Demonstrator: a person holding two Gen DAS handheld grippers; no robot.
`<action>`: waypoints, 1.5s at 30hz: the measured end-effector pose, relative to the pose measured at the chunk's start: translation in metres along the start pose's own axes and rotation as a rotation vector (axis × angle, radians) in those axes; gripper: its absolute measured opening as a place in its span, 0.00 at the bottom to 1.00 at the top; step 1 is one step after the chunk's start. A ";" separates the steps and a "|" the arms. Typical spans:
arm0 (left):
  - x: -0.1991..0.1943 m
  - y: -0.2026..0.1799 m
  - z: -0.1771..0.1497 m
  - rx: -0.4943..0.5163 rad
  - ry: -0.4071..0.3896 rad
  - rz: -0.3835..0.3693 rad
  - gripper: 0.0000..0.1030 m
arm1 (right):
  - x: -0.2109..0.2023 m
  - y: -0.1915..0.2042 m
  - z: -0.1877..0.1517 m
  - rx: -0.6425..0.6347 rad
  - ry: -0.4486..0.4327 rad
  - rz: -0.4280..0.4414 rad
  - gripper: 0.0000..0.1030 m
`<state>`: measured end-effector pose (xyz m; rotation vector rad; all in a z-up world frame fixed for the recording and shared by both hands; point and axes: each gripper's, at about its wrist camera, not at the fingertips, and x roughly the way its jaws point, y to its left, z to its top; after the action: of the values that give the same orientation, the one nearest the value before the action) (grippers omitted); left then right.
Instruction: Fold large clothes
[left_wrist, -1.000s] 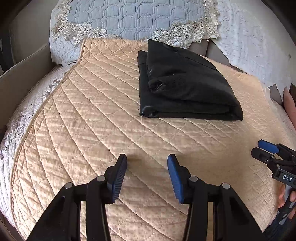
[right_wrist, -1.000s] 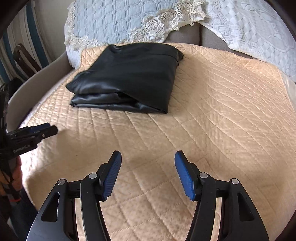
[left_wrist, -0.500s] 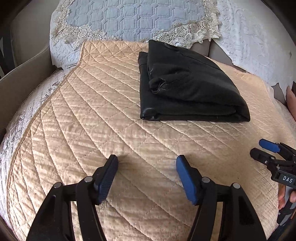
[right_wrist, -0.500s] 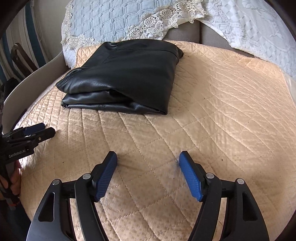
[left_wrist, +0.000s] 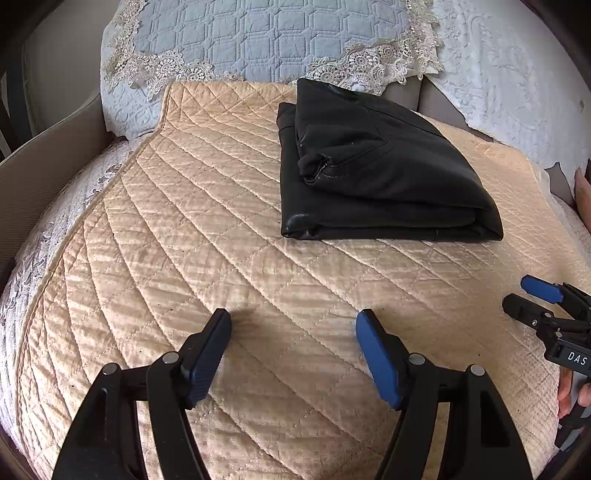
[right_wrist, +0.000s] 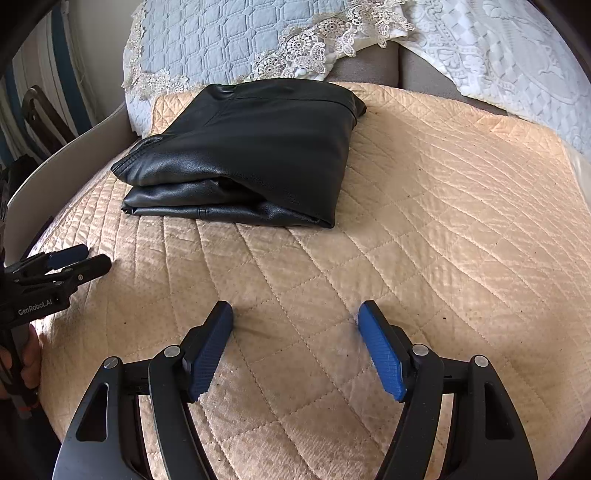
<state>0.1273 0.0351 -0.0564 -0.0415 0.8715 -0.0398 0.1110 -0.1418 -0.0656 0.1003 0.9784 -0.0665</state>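
- A peach quilted cover (left_wrist: 177, 236) was seen spread over a sofa-like seat, with a lace-edged blue cushion (left_wrist: 266, 33) propped along its back edge.
- A black leather-like garment (left_wrist: 376, 177) was found lying near the back edge of the cover, just in front of the cushion, already folded into a compact, layered rectangle with its stacked edges facing the front.
- The folding was judged to be essentially finished: no loose sleeve or leg was seen trailing, and at most a small tidying of the bulging upper layer was thought to be left.
- The left tongs (left_wrist: 293, 350) were held spread wide and empty above the front part of the cover, well apart from the garment.
- The right tongs (right_wrist: 295, 343) were likewise held spread and empty near the front edge, with nothing pinched.
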 end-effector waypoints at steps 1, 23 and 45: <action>0.000 0.000 0.000 0.000 0.000 0.000 0.70 | 0.000 0.000 0.000 0.000 0.000 0.000 0.69; -0.001 -0.002 0.000 -0.003 -0.003 -0.003 0.71 | 0.000 -0.001 0.000 0.002 -0.002 0.006 0.69; -0.001 -0.002 0.000 -0.014 0.005 0.000 0.73 | 0.000 -0.001 0.000 0.004 -0.002 0.005 0.69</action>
<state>0.1262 0.0336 -0.0555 -0.0540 0.8764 -0.0336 0.1113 -0.1426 -0.0653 0.1065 0.9755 -0.0636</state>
